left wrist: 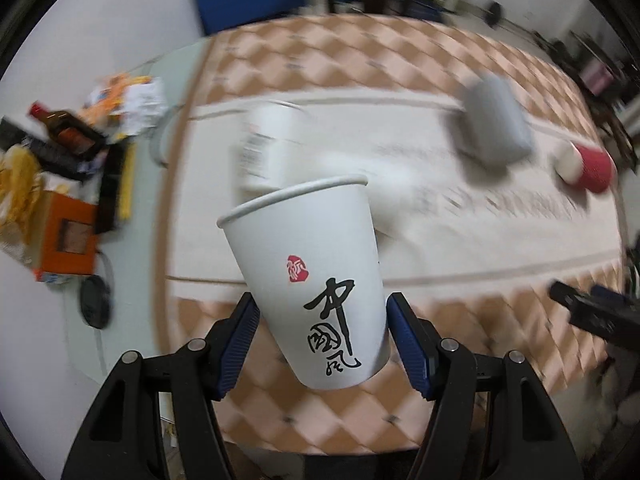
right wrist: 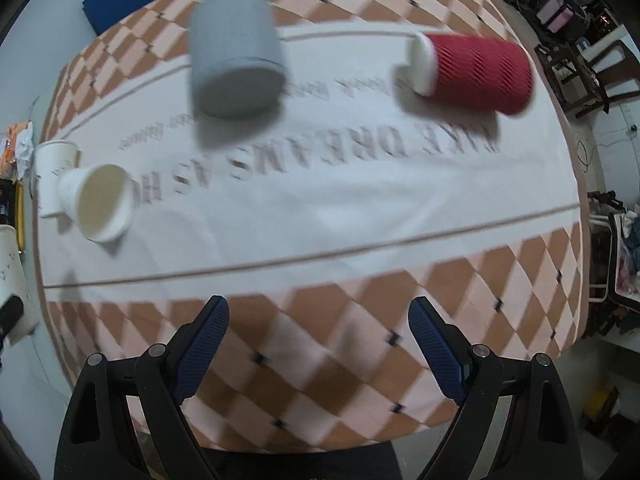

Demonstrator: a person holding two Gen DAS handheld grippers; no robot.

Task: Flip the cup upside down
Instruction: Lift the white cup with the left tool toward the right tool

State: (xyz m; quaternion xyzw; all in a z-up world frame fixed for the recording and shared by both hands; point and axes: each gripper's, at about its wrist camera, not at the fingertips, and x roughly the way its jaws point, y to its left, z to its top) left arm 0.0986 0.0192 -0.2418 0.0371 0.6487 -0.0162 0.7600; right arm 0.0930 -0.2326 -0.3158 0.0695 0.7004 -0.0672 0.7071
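My left gripper [left wrist: 322, 320] is shut on a white paper cup [left wrist: 316, 280] with black calligraphy and a red seal. It holds the cup off the table, rim up and tilted left. The same cup shows at the far left edge of the right wrist view [right wrist: 10, 264]. My right gripper [right wrist: 318, 336] is open and empty above the near checkered part of the tablecloth [right wrist: 340, 360].
On the table lie a grey cup [right wrist: 236, 56], a red ribbed cup [right wrist: 476, 72] on its side, a small white cup [right wrist: 98, 204] on its side and another white cup [right wrist: 54, 172]. Bottles and boxes [left wrist: 60, 160] clutter the floor at the left.
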